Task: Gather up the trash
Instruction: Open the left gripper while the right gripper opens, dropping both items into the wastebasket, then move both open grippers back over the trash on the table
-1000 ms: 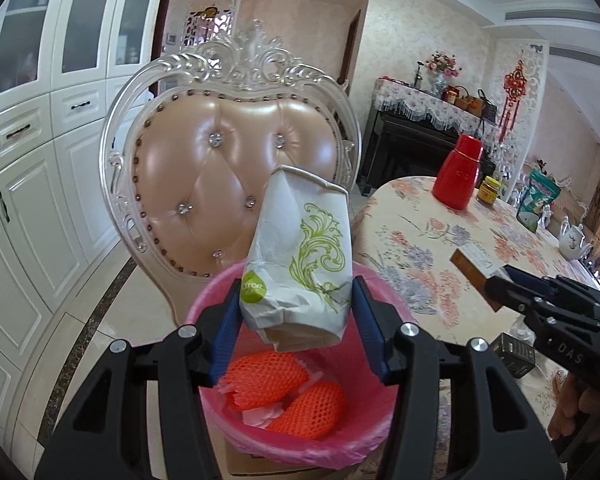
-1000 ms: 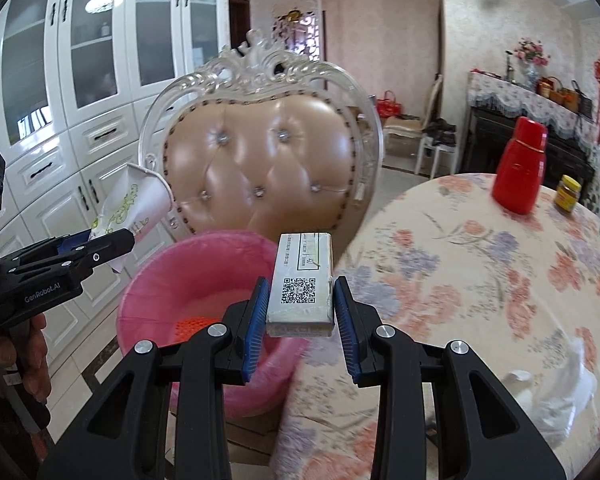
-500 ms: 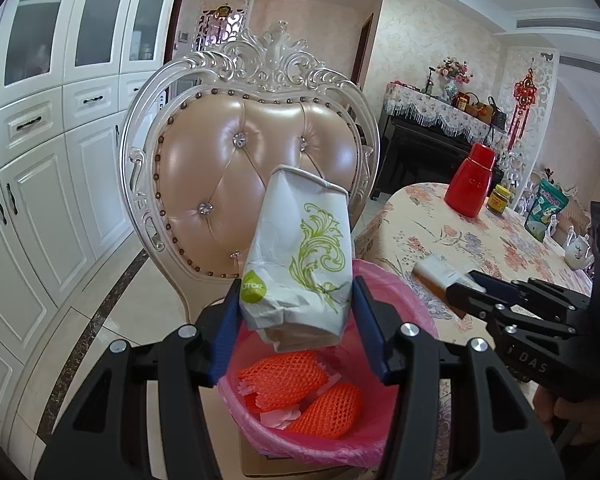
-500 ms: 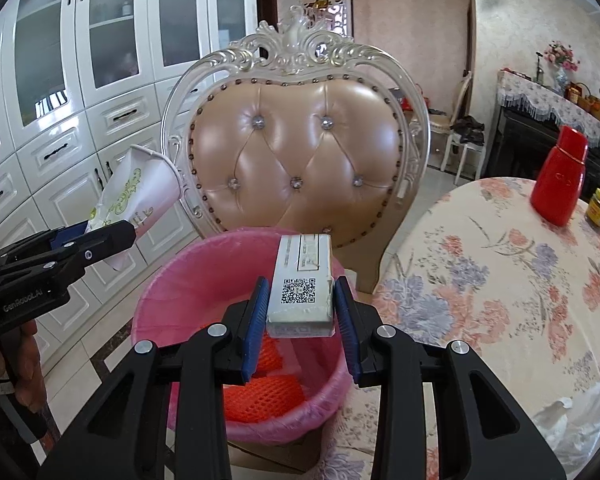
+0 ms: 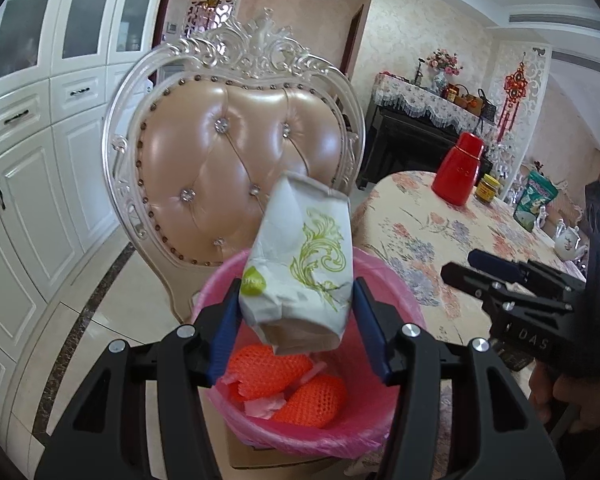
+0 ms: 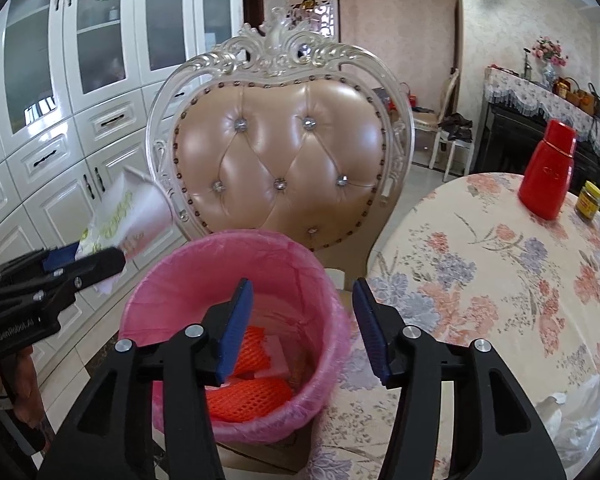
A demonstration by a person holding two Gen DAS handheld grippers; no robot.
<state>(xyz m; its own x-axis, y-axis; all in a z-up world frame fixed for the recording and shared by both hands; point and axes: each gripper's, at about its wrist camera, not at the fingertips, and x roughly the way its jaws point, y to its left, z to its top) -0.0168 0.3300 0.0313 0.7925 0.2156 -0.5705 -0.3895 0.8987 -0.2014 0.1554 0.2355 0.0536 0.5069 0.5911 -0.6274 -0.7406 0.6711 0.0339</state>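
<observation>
Two grippers over the pink bin (image 6: 236, 280): my right gripper (image 6: 302, 330) opening, nothing between its jaws, left gripper (image 5: 296, 328) pinching the paper bag (image 5: 300, 264), not yet dropped.

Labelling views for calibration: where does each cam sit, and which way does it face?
Left wrist: on the left gripper, looking forward and down along its fingers at the white paper bag it holds over the pink-lined bin; right gripper and a hand at right.
Right wrist: on the right gripper, fingers opening with nothing between them, facing the bin; left gripper at left.
Shared: bin, chair, red flask, floral table.
</observation>
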